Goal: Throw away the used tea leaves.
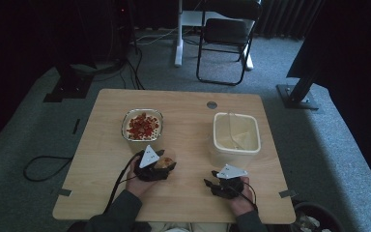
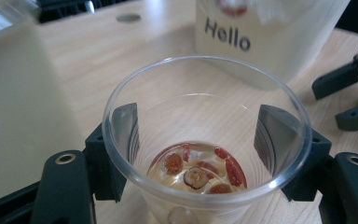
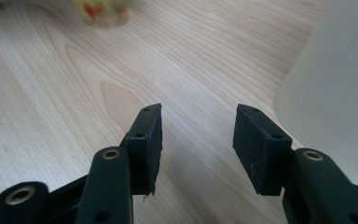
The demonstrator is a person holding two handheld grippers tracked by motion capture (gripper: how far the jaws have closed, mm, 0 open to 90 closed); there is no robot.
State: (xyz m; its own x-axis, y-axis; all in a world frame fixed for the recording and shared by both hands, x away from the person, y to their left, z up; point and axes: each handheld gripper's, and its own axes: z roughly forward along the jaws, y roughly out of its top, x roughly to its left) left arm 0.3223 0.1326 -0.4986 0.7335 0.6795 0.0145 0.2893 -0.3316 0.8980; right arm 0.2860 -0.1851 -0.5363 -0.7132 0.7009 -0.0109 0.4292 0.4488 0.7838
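Nearest the camera, two forearms reach onto a pale wooden counter point(image 1: 188, 104). At two o'clock stands a white tub point(image 1: 236, 132); at eleven o'clock, a glass bowl of red pieces point(image 1: 142, 125). At six o'clock the left tool point(image 2: 196, 126) has its jaws around a clear plastic cup point(image 2: 205, 140) holding liquid and red berries. At five o'clock the right tool point(image 3: 198, 135) gapes narrowly, holding nothing.

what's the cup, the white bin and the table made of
Cup: clear, thin, glossy plastic by the look; the left gripper's pads show through its wall. White bin: matte, slightly translucent plastic, probably, with "Hello" printed on its side. Table: pale wood grain, smooth; solid wood or laminate, can't tell.
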